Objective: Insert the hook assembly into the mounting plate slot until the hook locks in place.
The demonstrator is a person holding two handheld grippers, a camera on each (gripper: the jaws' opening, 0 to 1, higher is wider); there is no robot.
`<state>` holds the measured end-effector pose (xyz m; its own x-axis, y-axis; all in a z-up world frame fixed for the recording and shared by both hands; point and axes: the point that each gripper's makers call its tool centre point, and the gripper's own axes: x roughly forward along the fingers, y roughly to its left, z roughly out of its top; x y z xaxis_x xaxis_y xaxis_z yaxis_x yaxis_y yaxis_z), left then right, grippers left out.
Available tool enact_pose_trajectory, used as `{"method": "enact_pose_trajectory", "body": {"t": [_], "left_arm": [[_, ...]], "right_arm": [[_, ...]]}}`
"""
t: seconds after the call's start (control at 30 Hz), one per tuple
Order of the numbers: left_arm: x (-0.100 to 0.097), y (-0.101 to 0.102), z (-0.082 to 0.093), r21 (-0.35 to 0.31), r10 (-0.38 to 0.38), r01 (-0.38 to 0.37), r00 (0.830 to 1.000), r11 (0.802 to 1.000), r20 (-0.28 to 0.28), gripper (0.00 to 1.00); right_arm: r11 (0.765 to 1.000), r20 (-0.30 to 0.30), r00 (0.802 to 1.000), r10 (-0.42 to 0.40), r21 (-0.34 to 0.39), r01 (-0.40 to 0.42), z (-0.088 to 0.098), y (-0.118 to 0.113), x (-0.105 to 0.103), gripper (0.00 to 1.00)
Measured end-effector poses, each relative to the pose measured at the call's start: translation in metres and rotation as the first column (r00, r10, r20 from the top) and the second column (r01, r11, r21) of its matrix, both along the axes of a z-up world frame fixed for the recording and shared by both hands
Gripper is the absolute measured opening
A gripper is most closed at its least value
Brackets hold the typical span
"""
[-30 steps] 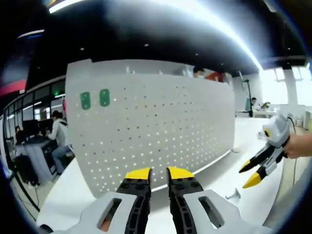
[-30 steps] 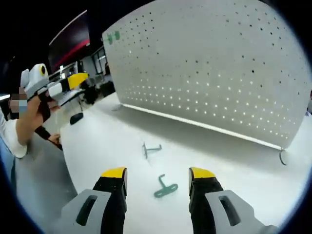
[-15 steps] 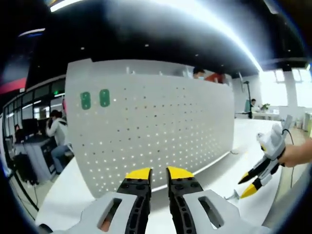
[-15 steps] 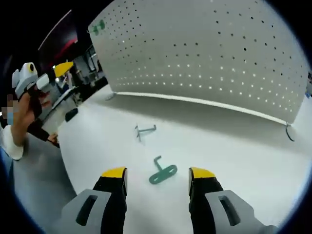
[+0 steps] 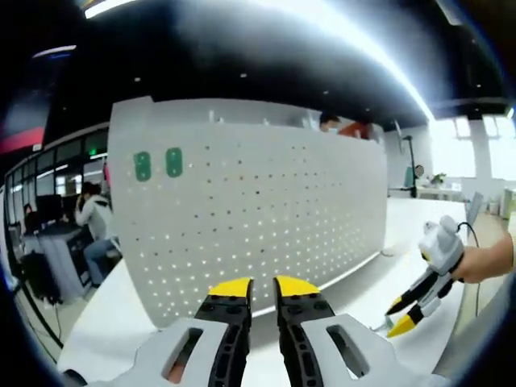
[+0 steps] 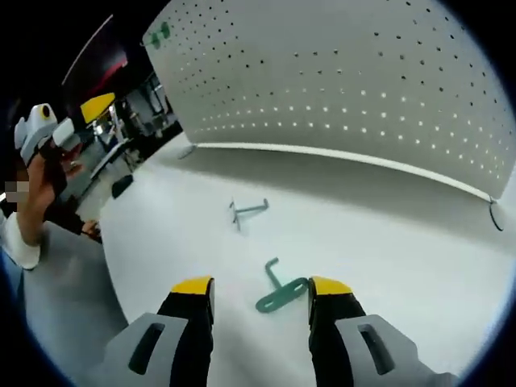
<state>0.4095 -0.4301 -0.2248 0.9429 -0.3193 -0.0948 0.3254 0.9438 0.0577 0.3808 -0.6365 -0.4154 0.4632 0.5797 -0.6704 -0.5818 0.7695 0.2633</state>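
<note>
Hardware for the job lies flat on the white tabletop: a small green metal hook with a slotted flat base sits between and just ahead of the right gripper's yellow-tipped jaws, which stand wide apart around it and hold nothing. A second piece, a grey T-shaped metal peg, rests farther out on the same surface, well apart from the green one. Beyond both stands the tall white perforated mounting board, upright along the far edge of the table, with 2 green tabs already fixed near its upper left corner in the left gripper view. The left gripper faces that board with its jaws drawn close, a thin gap between the tips, nothing visible in them. The green hook looks thin, stiff and light, likely stamped metal with a smooth painted finish, so it may skate on the slick tabletop when nudged and twist in a loose pinch. The sounder hold is probably across the flat base, edge to edge, leaving the bent upright end free to enter a slot. Its low profile makes picking it off the table the delicate part.
</note>
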Motion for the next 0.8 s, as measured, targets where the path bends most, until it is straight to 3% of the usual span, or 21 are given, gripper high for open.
{"method": "enact_pose_trajectory", "body": {"t": [0.37,0.5,0.7,0.8], "left_arm": [[0.0,0.002,0.0,0.0,0.005,-0.005,1.0,1.0,0.0,0.11],[0.001,0.002,0.0,0.0,0.004,-0.004,1.0,1.0,-0.002,0.11],[0.0,0.0,-0.002,0.002,0.0,0.0,1.0,1.0,-0.006,0.11],[0.001,0.0,-0.002,0.002,-0.002,0.002,1.0,1.0,-0.008,0.11]], "right_arm": [[0.998,-0.003,0.998,0.066,0.012,-0.066,0.003,0.02,0.001,0.42],[0.994,0.003,0.994,0.112,0.007,-0.112,0.003,0.026,-0.003,0.34],[0.995,0.025,0.995,0.095,-0.023,-0.094,0.004,0.019,0.001,0.3],[0.991,0.035,0.992,0.118,-0.074,-0.115,0.002,0.015,-0.001,0.19]]}}
